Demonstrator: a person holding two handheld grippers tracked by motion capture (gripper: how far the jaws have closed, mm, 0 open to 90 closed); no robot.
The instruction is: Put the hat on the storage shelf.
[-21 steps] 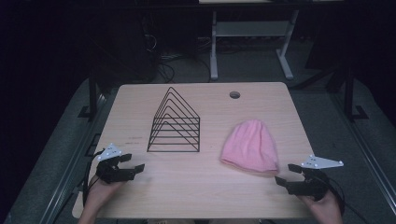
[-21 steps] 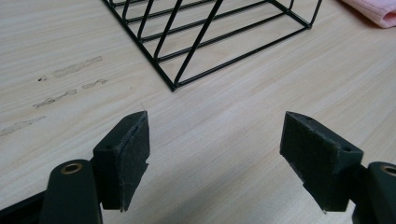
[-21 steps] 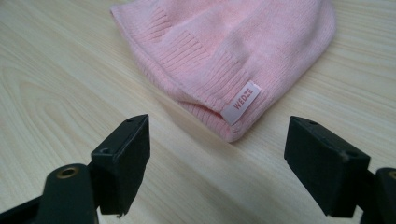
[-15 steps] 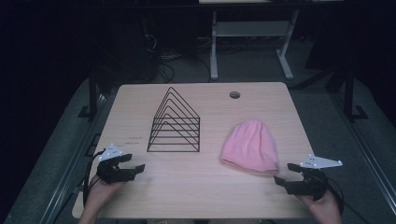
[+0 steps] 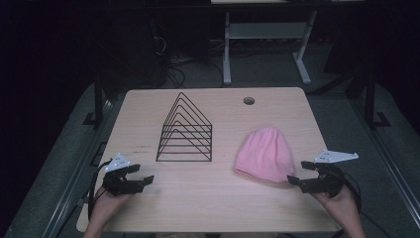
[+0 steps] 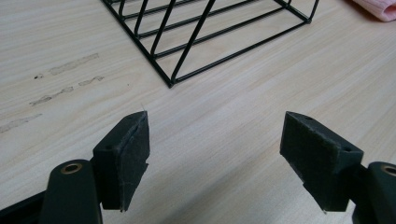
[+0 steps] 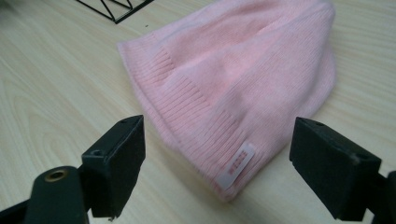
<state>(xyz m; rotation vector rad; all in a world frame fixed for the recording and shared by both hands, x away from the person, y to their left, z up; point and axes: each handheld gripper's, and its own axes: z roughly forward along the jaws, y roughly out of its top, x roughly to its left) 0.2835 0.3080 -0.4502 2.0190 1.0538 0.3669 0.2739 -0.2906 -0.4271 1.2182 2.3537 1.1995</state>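
A light wooden table (image 5: 213, 203) carries a black wire rack (image 5: 185, 130) left of centre, shaped like a triangle. To its right lies a pink knitted beanie (image 5: 266, 154), flat, with a small white label at its ribbed edge. The left gripper (image 5: 137, 181) rests near the left corner, released, jaws wide. The right gripper (image 5: 296, 181) is just beside the beanie, also released, holding nothing

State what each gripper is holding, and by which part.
Nothing is held. The left gripper is open over bare table; the right gripper is open just short of the pink beanie.
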